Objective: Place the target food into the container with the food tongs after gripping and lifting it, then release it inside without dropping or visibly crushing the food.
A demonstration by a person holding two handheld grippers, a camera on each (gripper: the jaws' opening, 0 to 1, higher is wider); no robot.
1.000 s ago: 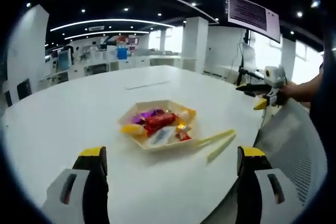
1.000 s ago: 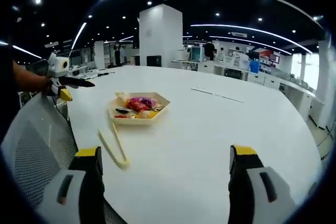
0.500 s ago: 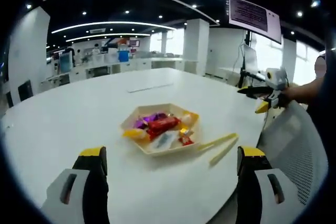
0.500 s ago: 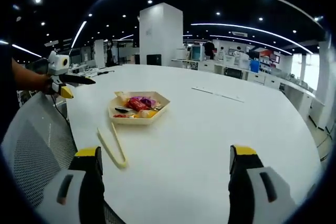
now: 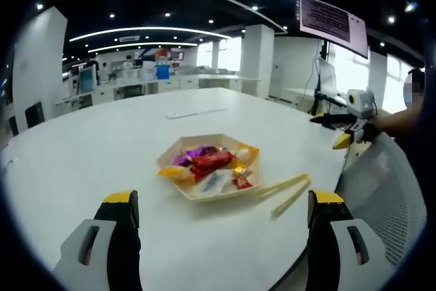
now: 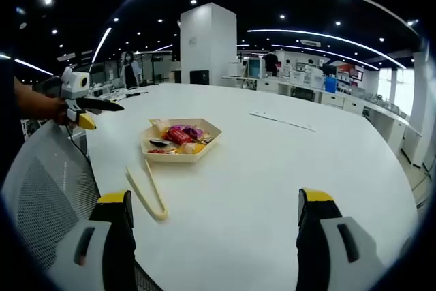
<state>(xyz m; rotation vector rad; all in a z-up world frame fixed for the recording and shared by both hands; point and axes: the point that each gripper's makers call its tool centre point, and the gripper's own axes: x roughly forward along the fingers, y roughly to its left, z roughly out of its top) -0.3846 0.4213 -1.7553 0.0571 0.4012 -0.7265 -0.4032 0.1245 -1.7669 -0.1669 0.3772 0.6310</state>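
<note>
Resting on the round white table is a beige hexagonal tray of wrapped snacks; pale yellow plastic food tongs are laid just beside it. The left gripper and right gripper are held wide apart-jawed, nothing grasped, short of both items.
</note>
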